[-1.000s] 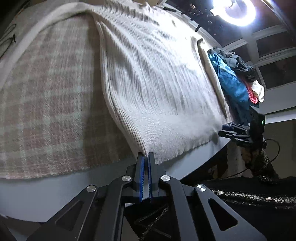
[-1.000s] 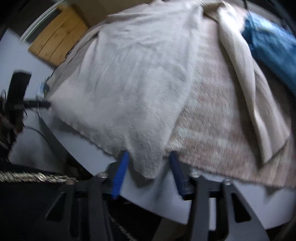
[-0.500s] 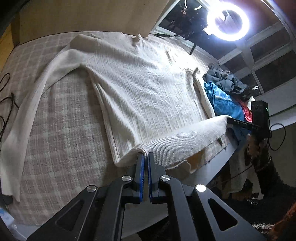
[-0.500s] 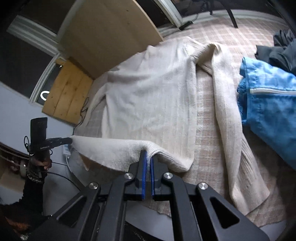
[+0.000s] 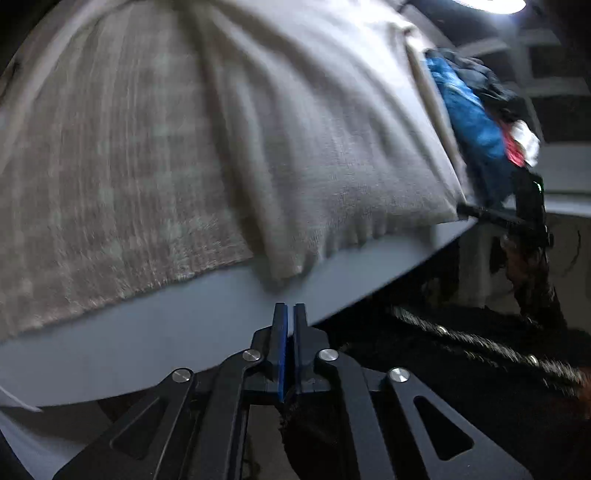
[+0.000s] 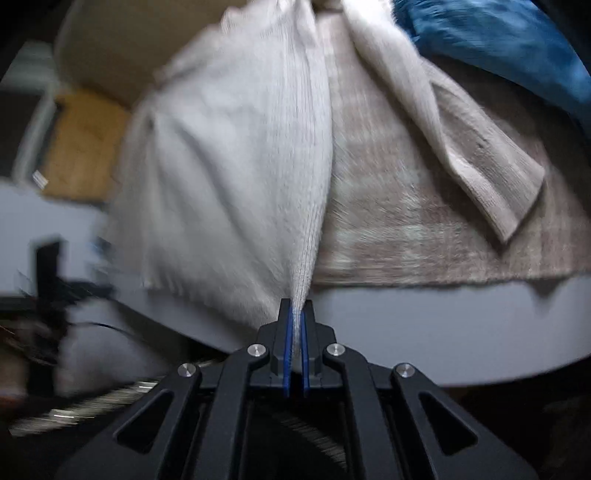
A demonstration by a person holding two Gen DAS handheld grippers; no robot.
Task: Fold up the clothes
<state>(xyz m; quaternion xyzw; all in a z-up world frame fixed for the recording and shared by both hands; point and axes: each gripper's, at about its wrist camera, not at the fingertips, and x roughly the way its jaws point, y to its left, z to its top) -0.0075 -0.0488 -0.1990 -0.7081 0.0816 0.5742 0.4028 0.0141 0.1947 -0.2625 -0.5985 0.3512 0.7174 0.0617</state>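
Sweater: I see the cream ribbed sweater (image 6: 236, 155) lying flat on the plaid cloth (image 6: 399, 221), hem at the table edge.
Right gripper (image 6: 294, 314): clamped on the hem corner, knit stretched toward 12 o'clock.
Left gripper (image 5: 290, 317): fingers together, empty; hem corner just beyond at 12 o'clock.
Change: half a second ago both held the hem lifted; now it lies flat.
Surface: grey table (image 5: 155, 332).
Room: blue garment (image 5: 469, 122) at 2 o'clock.

Sweater (image 5: 303, 122) on blanket (image 5: 103, 184), clothes pile (image 5: 476, 110) beside.

Plaid cloth (image 6: 424, 221) over grey table (image 6: 461, 332); ring light (image 5: 487, 3) above; wooden board (image 6: 81, 147) behind table.
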